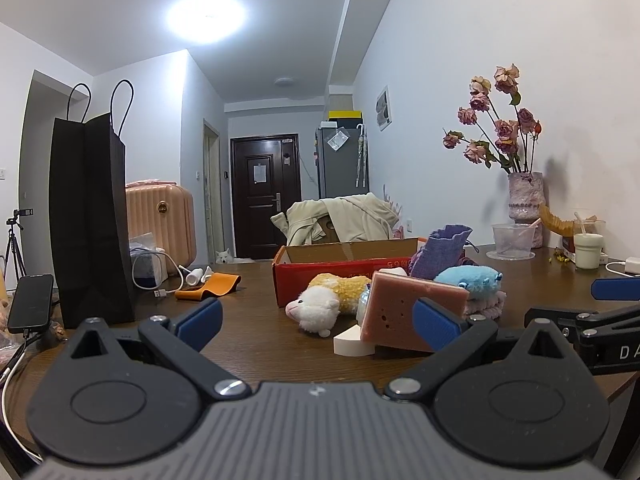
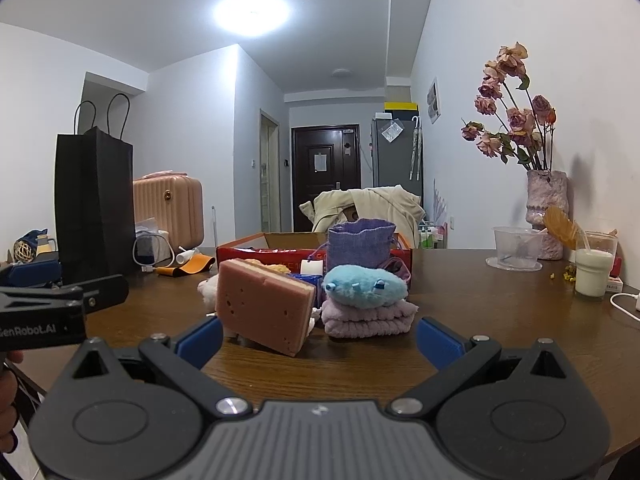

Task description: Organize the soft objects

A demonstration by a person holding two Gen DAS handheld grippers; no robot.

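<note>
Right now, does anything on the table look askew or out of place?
Yes. The pink sponge stands tilted on edge, propped up rather than lying flat. The yellow plush lies tipped on its side by the box.

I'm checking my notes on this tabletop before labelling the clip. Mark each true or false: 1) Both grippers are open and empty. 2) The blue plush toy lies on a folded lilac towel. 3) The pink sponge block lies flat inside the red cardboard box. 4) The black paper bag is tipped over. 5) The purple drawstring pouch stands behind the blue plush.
1) True: the left gripper and right gripper hold nothing, jaws spread.
2) True: the blue plush toy rests on the folded lilac towel.
3) False: the pink sponge block stands tilted on the brown wooden table, in front of the red cardboard box.
4) False: the black paper bag stands upright.
5) True: the purple drawstring pouch is behind it.
</note>
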